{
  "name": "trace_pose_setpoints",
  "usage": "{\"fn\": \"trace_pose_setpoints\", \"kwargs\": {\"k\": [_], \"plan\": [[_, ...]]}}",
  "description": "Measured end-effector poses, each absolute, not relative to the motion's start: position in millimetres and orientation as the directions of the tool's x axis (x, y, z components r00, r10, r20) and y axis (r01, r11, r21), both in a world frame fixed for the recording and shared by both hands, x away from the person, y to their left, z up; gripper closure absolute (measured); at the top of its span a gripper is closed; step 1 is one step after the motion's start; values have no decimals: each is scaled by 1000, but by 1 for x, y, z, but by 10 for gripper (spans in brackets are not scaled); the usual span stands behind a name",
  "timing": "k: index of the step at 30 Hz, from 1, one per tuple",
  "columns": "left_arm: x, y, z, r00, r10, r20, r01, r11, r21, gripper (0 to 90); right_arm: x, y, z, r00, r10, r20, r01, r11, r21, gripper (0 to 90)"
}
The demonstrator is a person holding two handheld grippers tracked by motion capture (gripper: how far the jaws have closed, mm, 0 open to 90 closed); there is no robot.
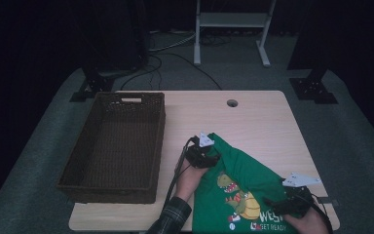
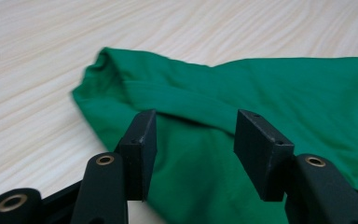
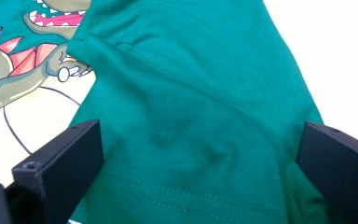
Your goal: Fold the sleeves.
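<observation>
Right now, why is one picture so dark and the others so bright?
High view: dim, with black surroundings, though the green shirt and basket stay readable. Left gripper view: bright, and the shirt's far folded edge looks slightly blurred. Right gripper view: bright and close, with the table washed out nearly white.

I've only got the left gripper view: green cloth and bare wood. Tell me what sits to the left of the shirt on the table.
Observer: A dark wicker basket, apart from the green shirt.
Operator: Give me the shirt's front.
Observer: It carries a dinosaur print facing up.
Operator: Report the right gripper.
Observer: The right gripper is over a folded sleeve, jaws wide apart, pads off the cloth.
Operator: And mine.
Observer: The left gripper is open at the shirt's far corner.
</observation>
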State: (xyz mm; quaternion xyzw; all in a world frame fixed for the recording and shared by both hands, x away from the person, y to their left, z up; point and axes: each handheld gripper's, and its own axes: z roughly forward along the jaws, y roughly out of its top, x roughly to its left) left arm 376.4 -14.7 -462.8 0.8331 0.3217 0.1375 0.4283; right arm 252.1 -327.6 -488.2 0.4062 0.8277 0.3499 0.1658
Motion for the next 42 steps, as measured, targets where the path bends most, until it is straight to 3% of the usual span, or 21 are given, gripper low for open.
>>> {"fn": "trace_pose_setpoints", "kwargs": {"k": [10, 23, 26, 31, 42], "plan": [[373, -35, -470, 783, 622, -18, 399, -479, 782, 623, 252, -329, -488, -614, 789, 10, 556, 424, 715, 0], [375, -37, -479, 785, 620, 4, 402, -514, 757, 634, 252, -329, -488, -614, 789, 10, 556, 424, 715, 0], [375, -37, -478, 789, 615, 7, 398, -519, 757, 714, 252, -329, -488, -614, 789, 9, 556, 424, 715, 0], [379, -31, -478, 781, 623, -40, 427, -485, 763, 845, 252, -329, -488, -614, 789, 10, 557, 424, 715, 0], [381, -19, -471, 772, 627, -109, 449, -416, 791, 870, 252, -329, -488, -614, 789, 10, 557, 424, 715, 0]]}}
